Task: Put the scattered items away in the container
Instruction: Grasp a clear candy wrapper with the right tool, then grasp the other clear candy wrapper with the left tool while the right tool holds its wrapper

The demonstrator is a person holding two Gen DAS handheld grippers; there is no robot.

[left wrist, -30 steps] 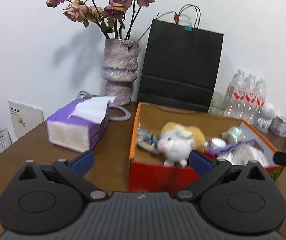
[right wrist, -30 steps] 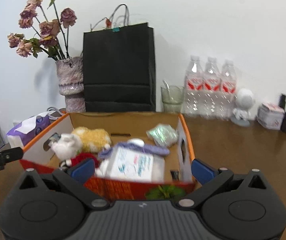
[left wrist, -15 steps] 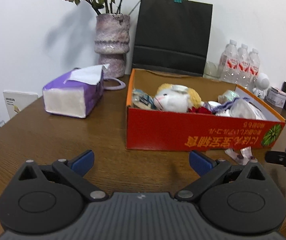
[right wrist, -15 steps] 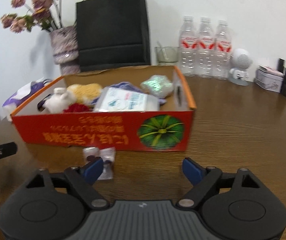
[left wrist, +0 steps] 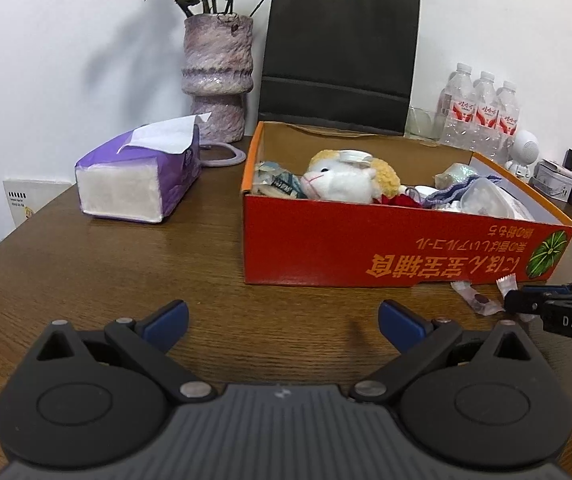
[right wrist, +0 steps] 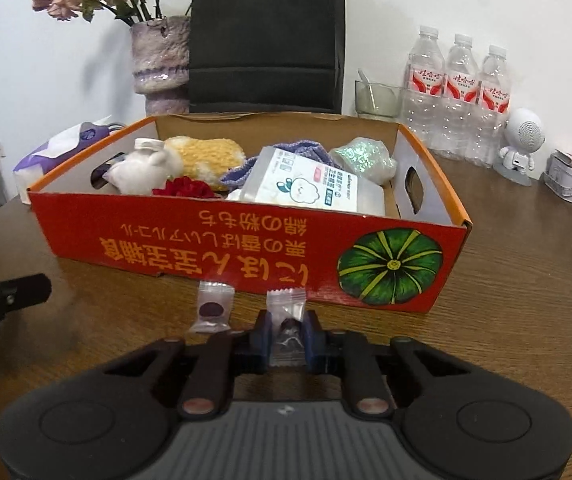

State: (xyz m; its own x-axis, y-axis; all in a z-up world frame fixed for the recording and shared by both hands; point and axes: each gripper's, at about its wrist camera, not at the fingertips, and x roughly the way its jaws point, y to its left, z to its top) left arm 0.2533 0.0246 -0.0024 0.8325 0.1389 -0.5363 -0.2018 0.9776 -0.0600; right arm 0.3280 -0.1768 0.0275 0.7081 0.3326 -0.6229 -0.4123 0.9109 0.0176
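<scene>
The right gripper [right wrist: 287, 338] pinches one candy [right wrist: 287, 320]. Next, lift it to the box [right wrist: 246, 248] at 12 o'clock. The left gripper [left wrist: 282, 318] is spread wide, empty.

Two wrapped candies, one [right wrist: 210, 307] on the tabletop [right wrist: 525, 280] and one [right wrist: 287, 320] beside it; one red cardboard box [right wrist: 246, 252]; three water bottles [right wrist: 455, 92]; one black paper bag [right wrist: 266, 36]; one vase [right wrist: 161, 60]; one tissue pack [left wrist: 138, 176]; one plush sheep [left wrist: 345, 178]; two grippers, left [left wrist: 282, 320] and right [right wrist: 287, 340]
</scene>
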